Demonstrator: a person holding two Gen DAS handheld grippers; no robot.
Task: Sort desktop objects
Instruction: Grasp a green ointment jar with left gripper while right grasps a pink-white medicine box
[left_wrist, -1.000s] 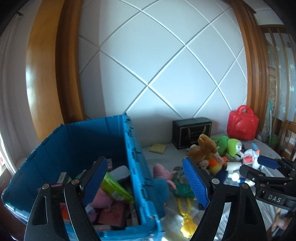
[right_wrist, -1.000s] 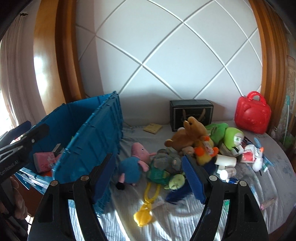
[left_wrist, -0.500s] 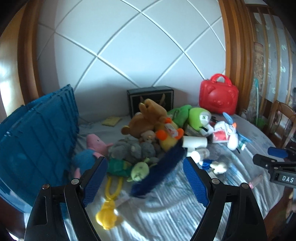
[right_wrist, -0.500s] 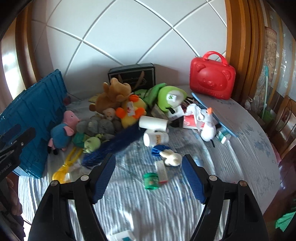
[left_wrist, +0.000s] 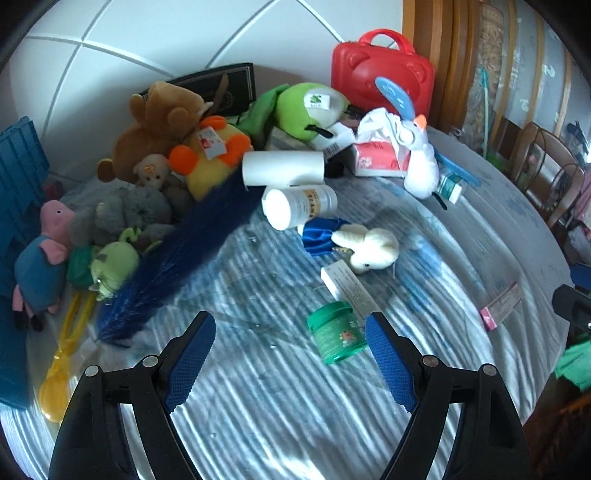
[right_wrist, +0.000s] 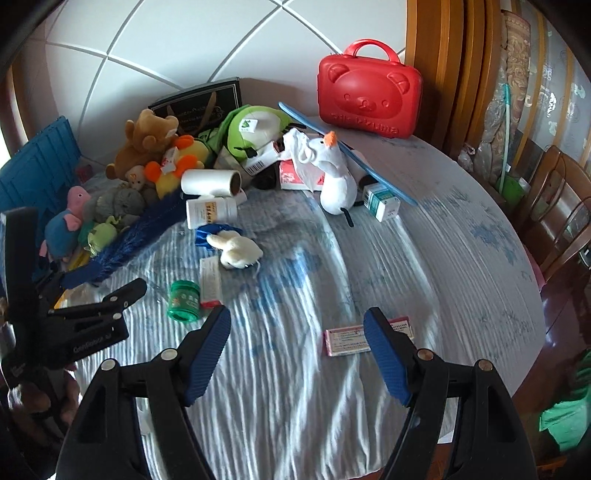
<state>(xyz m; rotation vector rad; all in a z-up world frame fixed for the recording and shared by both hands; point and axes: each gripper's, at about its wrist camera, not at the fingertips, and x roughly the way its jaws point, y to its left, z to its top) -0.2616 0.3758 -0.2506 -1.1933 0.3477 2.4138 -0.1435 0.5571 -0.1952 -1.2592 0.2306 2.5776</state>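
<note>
Two grippers, left (left_wrist: 290, 338) and right (right_wrist: 297, 332), hang wide open and empty over one green jar (left_wrist: 335, 332); only the right view shows the pink box (right_wrist: 349, 340) whole.

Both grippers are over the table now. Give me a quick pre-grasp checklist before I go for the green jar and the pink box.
1. Left gripper open and empty: ok.
2. Right gripper open and empty: ok.
3. Green jar upright, lid on, beside the left gripper's right finger: ok.
4. Jar free of neighbours: not ok, white box lies close against it.
5. Pink box flat at the right gripper's right finger: ok.
6. Blue crate has room: cannot tell.
</note>
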